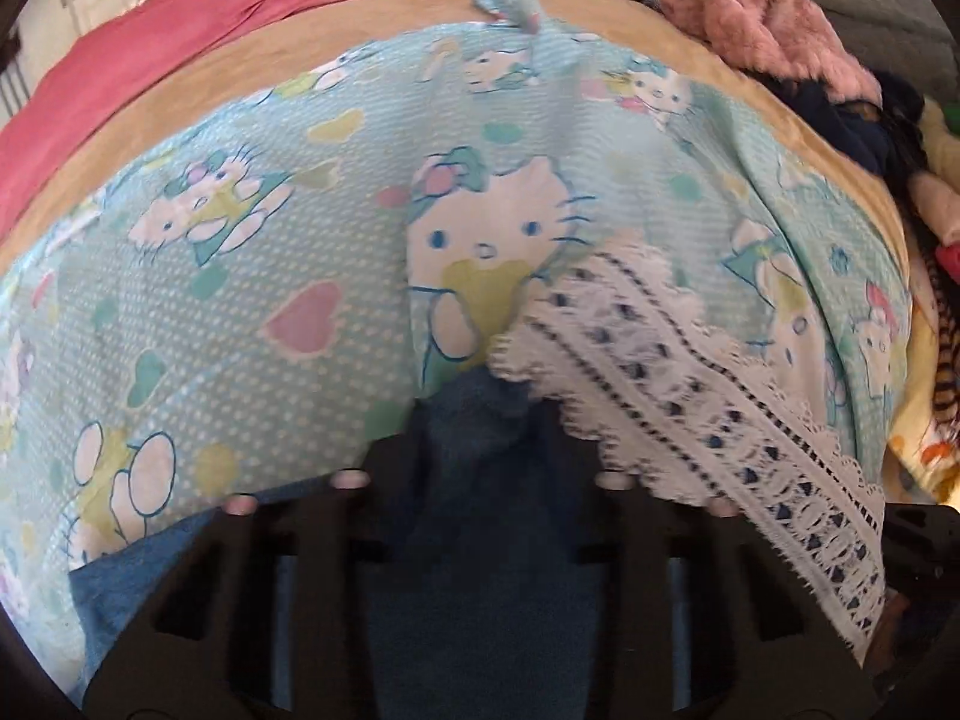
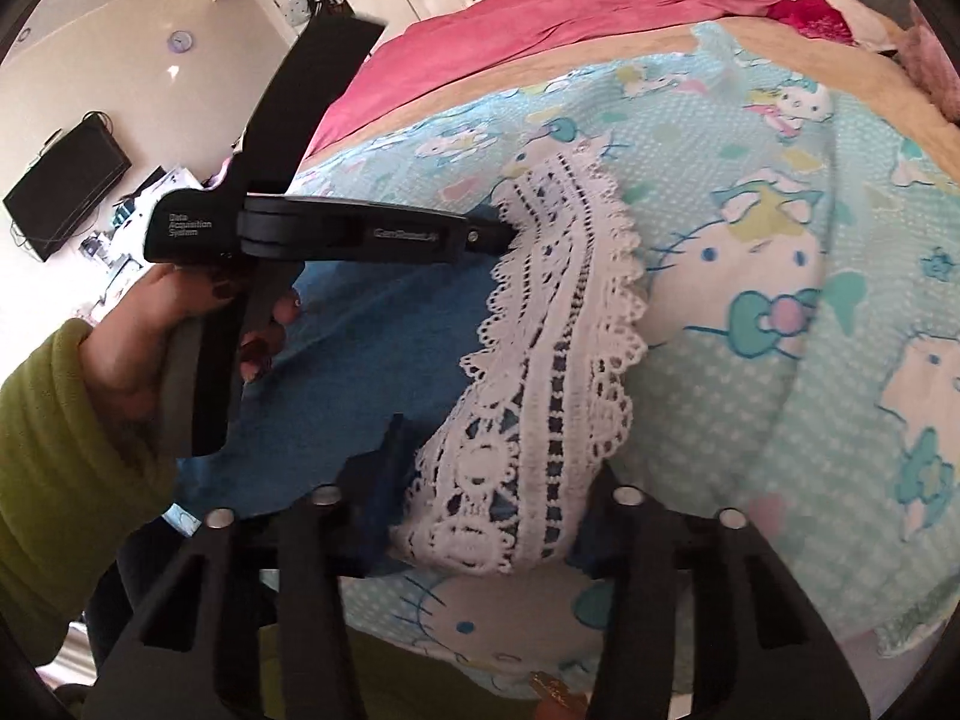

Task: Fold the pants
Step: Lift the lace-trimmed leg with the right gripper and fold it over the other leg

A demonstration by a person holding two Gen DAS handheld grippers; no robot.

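Observation:
Blue denim pants (image 1: 474,552) with a white lace hem (image 1: 690,372) lie on a light blue cartoon-cat blanket (image 1: 270,240) on a bed. My left gripper (image 1: 480,420) is shut on a bunch of denim beside the lace. In the right wrist view the left gripper (image 2: 504,234) comes in from the left, its tip at the far end of the lace hem (image 2: 558,312). A hand (image 2: 150,330) in a green sleeve holds it. My right gripper (image 2: 498,480) is shut on the bunched near end of the lace, with denim (image 2: 372,348) spread to its left.
Pink bedding (image 1: 150,60) lies along the far side of the bed over a tan sheet (image 1: 372,30). A pink fluffy garment (image 1: 762,18) and dark clothes (image 1: 870,120) are piled at the right. A black TV (image 2: 66,192) hangs on the wall beyond the bed.

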